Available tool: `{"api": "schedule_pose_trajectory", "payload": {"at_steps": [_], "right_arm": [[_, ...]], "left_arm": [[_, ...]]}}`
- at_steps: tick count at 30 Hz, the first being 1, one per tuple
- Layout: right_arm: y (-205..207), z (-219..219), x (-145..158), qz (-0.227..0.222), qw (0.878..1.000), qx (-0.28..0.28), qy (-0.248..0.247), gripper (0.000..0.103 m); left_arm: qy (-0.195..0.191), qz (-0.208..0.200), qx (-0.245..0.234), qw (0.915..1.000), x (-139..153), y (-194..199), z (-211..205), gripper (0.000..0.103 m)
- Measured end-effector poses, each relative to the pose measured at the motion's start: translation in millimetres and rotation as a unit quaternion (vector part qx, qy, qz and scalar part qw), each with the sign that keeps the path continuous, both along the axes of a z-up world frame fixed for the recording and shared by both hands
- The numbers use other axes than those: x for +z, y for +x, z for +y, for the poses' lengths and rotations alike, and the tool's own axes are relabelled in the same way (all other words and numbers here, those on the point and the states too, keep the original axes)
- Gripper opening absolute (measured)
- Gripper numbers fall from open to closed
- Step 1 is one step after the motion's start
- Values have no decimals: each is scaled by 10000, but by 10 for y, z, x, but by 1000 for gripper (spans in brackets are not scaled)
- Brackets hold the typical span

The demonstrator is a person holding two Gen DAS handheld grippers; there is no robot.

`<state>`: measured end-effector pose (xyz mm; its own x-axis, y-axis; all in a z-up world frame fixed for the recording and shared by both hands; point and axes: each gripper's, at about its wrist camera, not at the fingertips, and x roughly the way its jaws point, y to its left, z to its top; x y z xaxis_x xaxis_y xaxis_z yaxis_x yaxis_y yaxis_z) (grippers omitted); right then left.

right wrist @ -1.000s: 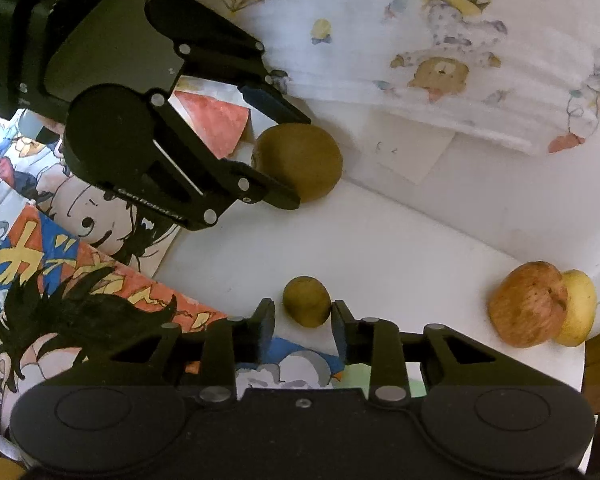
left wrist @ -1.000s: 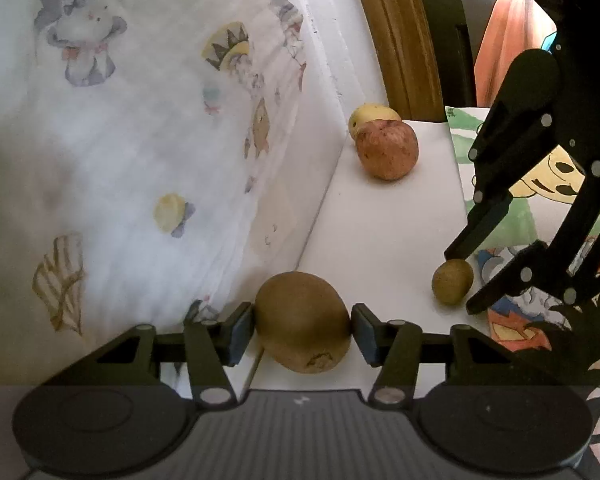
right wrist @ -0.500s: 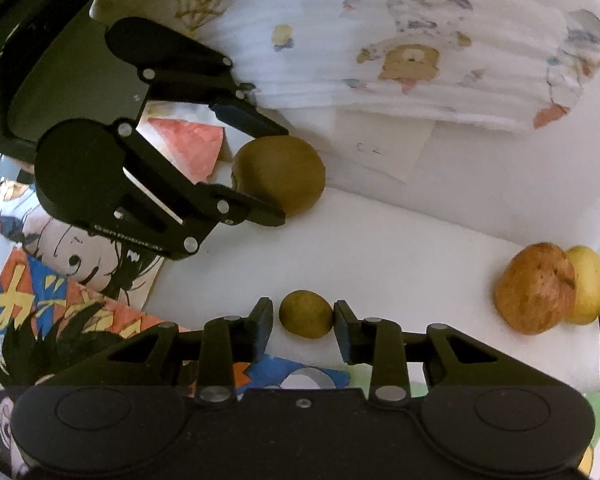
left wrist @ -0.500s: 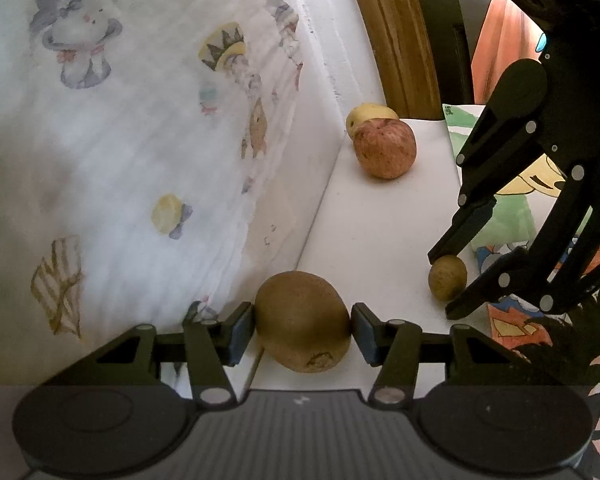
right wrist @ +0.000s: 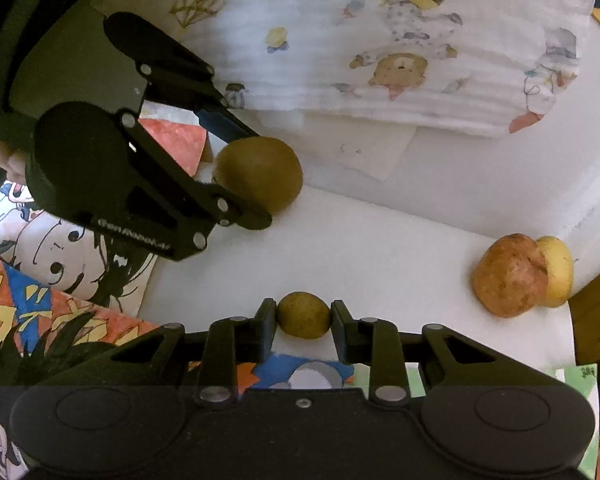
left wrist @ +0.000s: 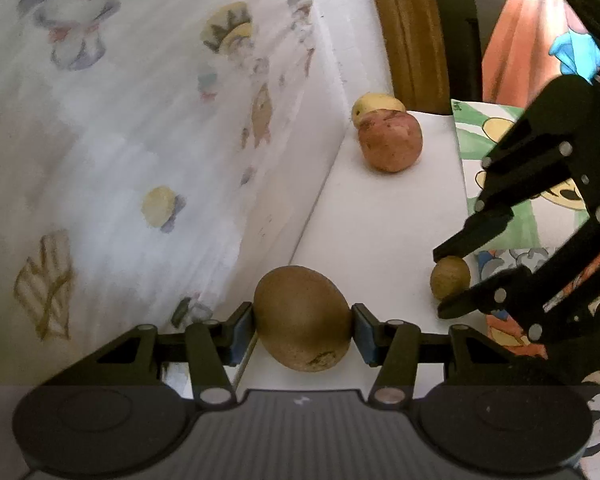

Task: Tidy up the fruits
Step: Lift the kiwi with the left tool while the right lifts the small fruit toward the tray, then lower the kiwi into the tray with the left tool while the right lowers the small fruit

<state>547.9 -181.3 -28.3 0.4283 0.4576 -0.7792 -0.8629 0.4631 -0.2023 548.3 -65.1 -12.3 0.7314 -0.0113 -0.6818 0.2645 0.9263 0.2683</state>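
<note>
My left gripper (left wrist: 303, 320) is shut on a large brown kiwi (left wrist: 302, 318), held at the near end of the white shelf (left wrist: 380, 216); it also shows in the right wrist view (right wrist: 258, 174). My right gripper (right wrist: 304, 316) is shut on a small brown-green fruit (right wrist: 304, 315), seen in the left wrist view (left wrist: 450, 277) at the shelf's right edge. A red apple (left wrist: 390, 144) and a yellow fruit (left wrist: 374, 103) behind it touch each other at the shelf's far end; the right wrist view shows the apple (right wrist: 508, 276) and the yellow fruit (right wrist: 558, 270).
A white cloth with cartoon prints (left wrist: 120, 128) hangs along the shelf's left side. Colourful cartoon pictures (right wrist: 60, 264) lie along the shelf's other side. A wooden post (left wrist: 412, 28) stands beyond the far end.
My right gripper's fingers have closed onto the small fruit and shifted it slightly along the shelf edge. My left gripper still holds the kiwi in the same place.
</note>
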Motion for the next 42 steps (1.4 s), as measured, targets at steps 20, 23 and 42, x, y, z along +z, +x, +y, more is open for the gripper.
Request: {"api": "schedule_pose_trajectory", "payload": {"at_steps": [20, 23, 42], "right_arm": [[-781, -338, 888, -1198, 9881, -789, 558, 31], [-888, -411, 1061, -1344, 9849, -876, 653, 31], [-2370, -1150, 1397, -1520, 9715, -1650, 760, 31]], "left_arm": [[-746, -123, 645, 9951, 489, -648, 68, 56], [-791, -243, 630, 9946, 626, -828, 51, 56], [-1063, -599, -110, 9925, 1159, -1675, -552, 56]]}}
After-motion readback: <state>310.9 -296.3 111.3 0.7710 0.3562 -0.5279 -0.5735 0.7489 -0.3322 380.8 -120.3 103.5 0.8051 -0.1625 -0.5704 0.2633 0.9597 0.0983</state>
